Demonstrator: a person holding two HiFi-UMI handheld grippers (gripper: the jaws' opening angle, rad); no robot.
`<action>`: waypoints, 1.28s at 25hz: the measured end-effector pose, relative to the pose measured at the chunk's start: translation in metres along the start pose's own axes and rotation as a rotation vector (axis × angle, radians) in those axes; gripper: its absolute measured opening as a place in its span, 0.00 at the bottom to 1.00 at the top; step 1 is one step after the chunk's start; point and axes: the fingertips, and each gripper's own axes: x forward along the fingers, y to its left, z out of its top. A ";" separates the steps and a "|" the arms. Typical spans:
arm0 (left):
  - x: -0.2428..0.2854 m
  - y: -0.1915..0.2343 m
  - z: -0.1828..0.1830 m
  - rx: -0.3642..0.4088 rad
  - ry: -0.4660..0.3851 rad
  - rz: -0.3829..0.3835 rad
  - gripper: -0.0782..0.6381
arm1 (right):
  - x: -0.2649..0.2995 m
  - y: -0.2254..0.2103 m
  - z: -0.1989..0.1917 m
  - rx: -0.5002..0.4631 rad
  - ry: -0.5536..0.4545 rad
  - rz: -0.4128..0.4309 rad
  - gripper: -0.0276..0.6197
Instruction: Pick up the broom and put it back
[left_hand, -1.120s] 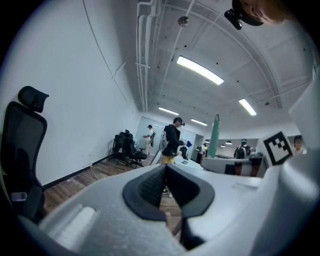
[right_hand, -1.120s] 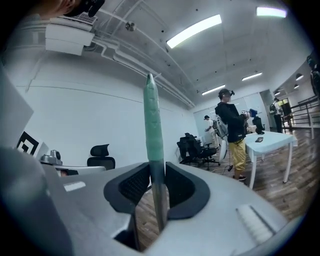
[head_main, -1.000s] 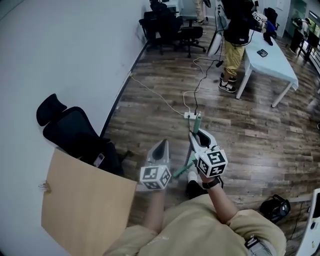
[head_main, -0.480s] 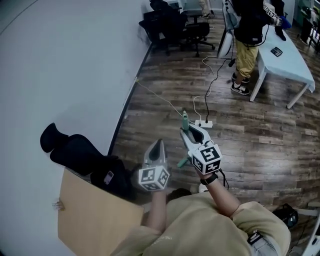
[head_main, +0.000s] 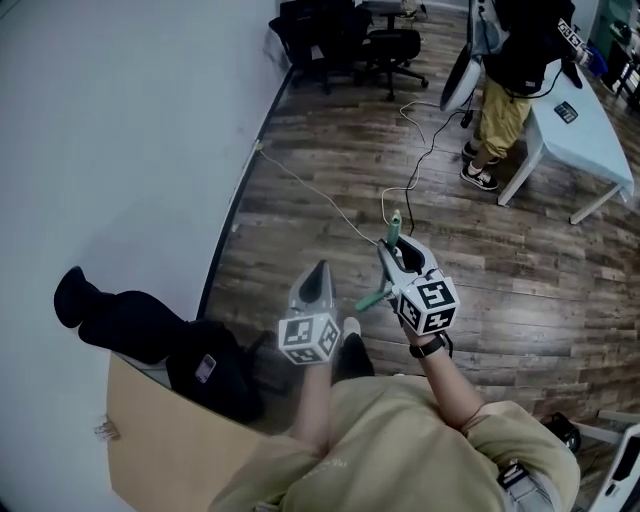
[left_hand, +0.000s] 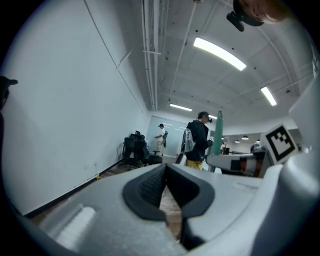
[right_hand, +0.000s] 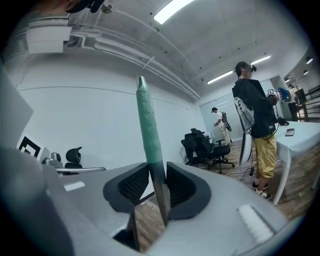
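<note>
The right tongs (right_hand: 156, 189) are clamping the broom (head_main: 393, 224) by its stiff, likely light handle (right_hand: 161, 197), just below the green sleeve (right_hand: 148, 125); the left tongs (left_hand: 166, 187) are sitting closed, empty.

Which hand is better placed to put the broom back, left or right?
Right. The right tool grips the broom, which stands upright between its jaws; the left tool is shut and empty.

Even, fairly bright indoor light comes from ceiling light strips (left_hand: 220, 54), which glare white in both gripper views. The white wall (head_main: 120, 150) looks flat and almost shadowless. Strong fisheye bending curves straight lines, and black corners ring the gripper views. The right gripper (right_hand: 159, 186) is soft near the lens, the broom handle (right_hand: 149, 125) crisper.
</note>
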 end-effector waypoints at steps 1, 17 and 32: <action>0.014 0.014 0.005 0.004 -0.002 -0.002 0.11 | 0.020 -0.003 0.003 -0.010 0.007 0.000 0.22; 0.169 0.290 0.079 -0.056 0.011 0.123 0.11 | 0.336 0.036 0.035 -0.045 0.035 0.097 0.19; 0.289 0.477 0.119 -0.066 -0.018 0.556 0.11 | 0.628 0.091 0.086 -0.042 -0.027 0.616 0.20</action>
